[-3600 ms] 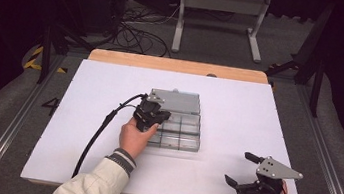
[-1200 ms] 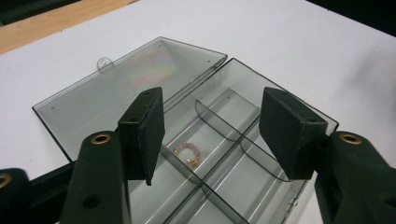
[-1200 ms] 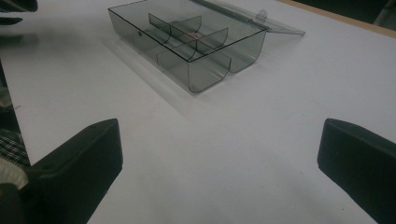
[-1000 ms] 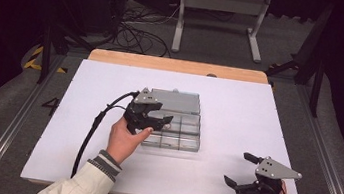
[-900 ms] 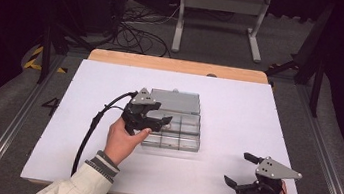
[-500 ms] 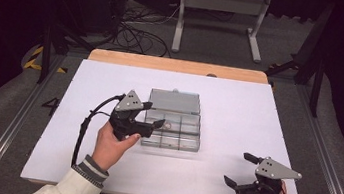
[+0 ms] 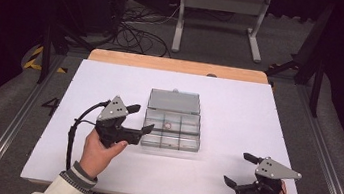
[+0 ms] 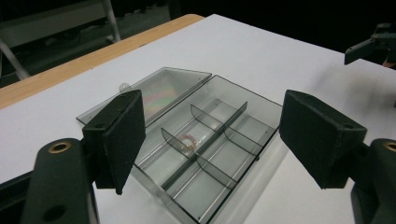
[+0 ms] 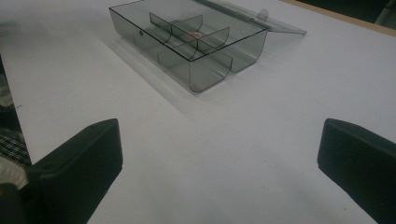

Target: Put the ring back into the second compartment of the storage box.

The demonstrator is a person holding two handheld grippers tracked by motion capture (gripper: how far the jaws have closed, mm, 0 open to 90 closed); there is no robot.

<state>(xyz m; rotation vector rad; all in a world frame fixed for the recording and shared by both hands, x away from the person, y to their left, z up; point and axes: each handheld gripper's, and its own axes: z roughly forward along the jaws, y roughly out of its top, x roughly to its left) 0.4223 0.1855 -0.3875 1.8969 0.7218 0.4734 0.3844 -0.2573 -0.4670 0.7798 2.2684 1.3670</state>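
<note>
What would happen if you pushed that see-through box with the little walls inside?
The clear box looks like thin, stiff plastic, so it would probably slide easily on the smooth white table. Its open lid might flap.

A black number 4 [image 7: 51,106] stands on the grey floor beside the table.
</note>
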